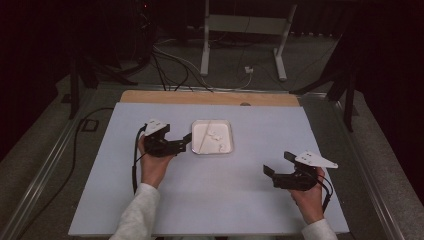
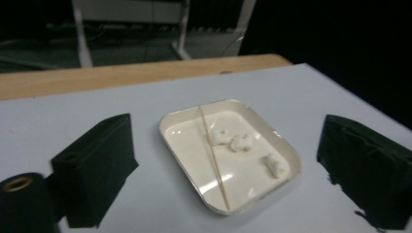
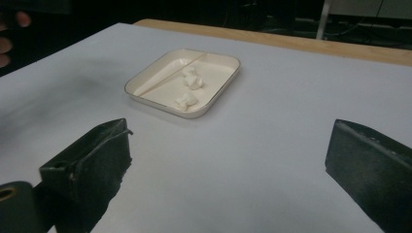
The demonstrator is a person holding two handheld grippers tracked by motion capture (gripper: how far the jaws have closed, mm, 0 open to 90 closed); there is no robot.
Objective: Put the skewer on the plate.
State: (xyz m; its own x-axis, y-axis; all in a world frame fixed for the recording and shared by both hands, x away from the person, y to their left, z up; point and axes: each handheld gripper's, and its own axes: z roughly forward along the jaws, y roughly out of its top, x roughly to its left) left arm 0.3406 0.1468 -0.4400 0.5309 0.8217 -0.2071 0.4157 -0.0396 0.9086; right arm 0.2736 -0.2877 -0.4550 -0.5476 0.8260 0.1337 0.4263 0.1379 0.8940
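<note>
White tray (image 1: pixel 212 137) with stick (image 2: pixel 214 156) and lumps (image 2: pixel 241 142) on bench (image 1: pixel 210 200); left gripper (image 1: pixel 185 142) beside, right gripper (image 1: pixel 275 165) apart, fingers released.

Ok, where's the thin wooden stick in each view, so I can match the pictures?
High view: the stick lies inside the white tray at table centre, in its left part, running near to far.
Left gripper view: mid-frame, slanting from the tray's far rim down to its near rim.
Right gripper view: upper left of centre, crossing the tray's far-left part.
Shared landmark: the three white lumps beside the stick in the tray.
</note>
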